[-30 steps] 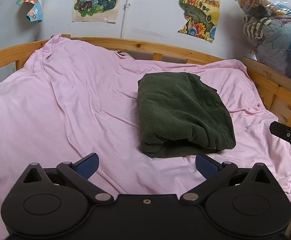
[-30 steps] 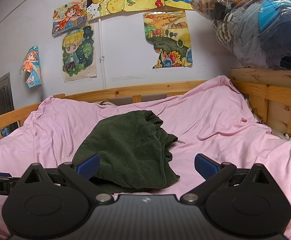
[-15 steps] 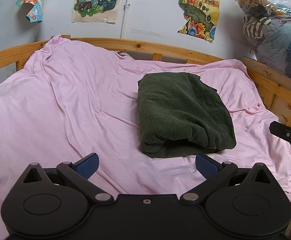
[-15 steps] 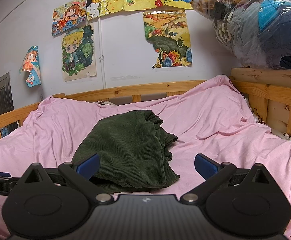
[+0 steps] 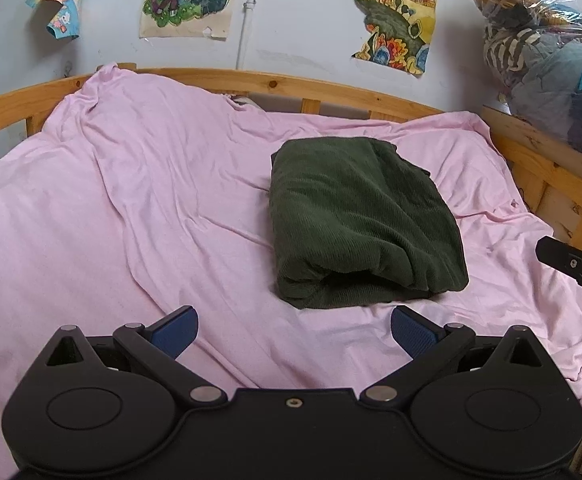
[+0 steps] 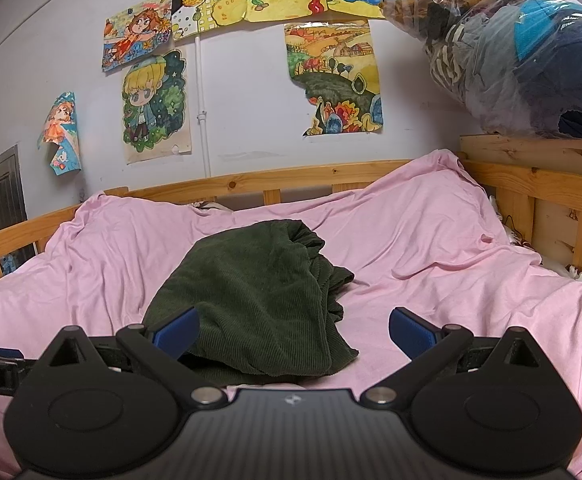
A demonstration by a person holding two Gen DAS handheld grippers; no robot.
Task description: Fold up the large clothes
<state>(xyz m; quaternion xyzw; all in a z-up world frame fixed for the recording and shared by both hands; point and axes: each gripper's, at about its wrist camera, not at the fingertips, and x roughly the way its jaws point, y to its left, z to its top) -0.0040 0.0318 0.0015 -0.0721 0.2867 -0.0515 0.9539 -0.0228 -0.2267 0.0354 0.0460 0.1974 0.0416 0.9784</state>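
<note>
Both grippers, the left gripper (image 5: pixel 293 326) and right gripper (image 6: pixel 293 328), gape wide and hold nothing, just short of the folded green garment (image 5: pixel 359 220) on the pink sheet (image 5: pixel 131 208). Soft, thick and floppy, likely best pinched at its rolled near edge. Only the right wrist view shows loose layers spilling at the garment's right side.

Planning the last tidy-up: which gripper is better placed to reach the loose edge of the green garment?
Probably the right gripper: the dark green garment lies directly between its open fingers, the ruffled open side nearest it. The left gripper, also open, sits further back, with pink sheet between it and the garment's rolled fold.
</note>
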